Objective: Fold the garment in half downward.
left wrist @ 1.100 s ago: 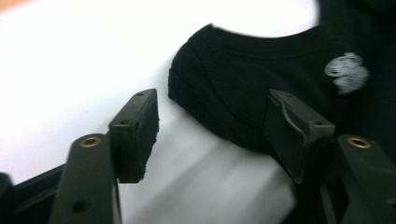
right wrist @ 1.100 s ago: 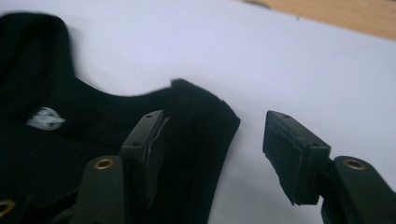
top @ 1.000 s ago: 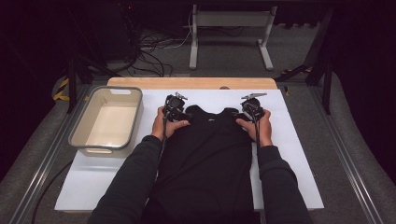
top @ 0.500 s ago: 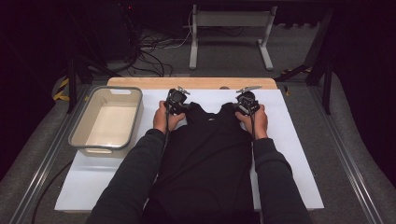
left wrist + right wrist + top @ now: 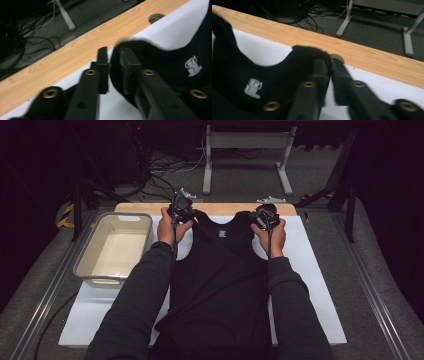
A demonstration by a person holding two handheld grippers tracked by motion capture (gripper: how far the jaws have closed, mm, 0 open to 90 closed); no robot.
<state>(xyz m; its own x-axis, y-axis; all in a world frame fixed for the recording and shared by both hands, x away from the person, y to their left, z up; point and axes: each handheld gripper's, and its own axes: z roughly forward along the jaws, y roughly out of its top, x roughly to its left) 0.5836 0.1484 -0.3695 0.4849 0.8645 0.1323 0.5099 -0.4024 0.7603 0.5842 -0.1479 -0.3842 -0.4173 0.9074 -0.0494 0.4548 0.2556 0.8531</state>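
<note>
A black sleeveless top (image 5: 220,270) lies flat on the white mat (image 5: 310,285), neckline toward the far edge, with a small white logo (image 5: 223,233) below the collar. My left gripper (image 5: 181,210) is at its left shoulder strap. In the left gripper view the jaws (image 5: 111,53) stand slightly apart, and the strap (image 5: 140,47) drapes over and around the right-hand jaw. My right gripper (image 5: 264,215) is at the other strap. In the right gripper view its jaws (image 5: 329,61) are nearly closed, with the strap end (image 5: 307,51) over their tips.
A beige plastic bin (image 5: 129,215) stands empty on the left of the mat. A wooden table edge (image 5: 220,208) runs just beyond the grippers, with a round hole (image 5: 156,18) in it. Cables and a metal stand (image 5: 245,150) are on the floor behind.
Both grippers moved toward the far table edge, drawing the top's shoulders forward and the fabric flatter. The logo below the collar now shows.
</note>
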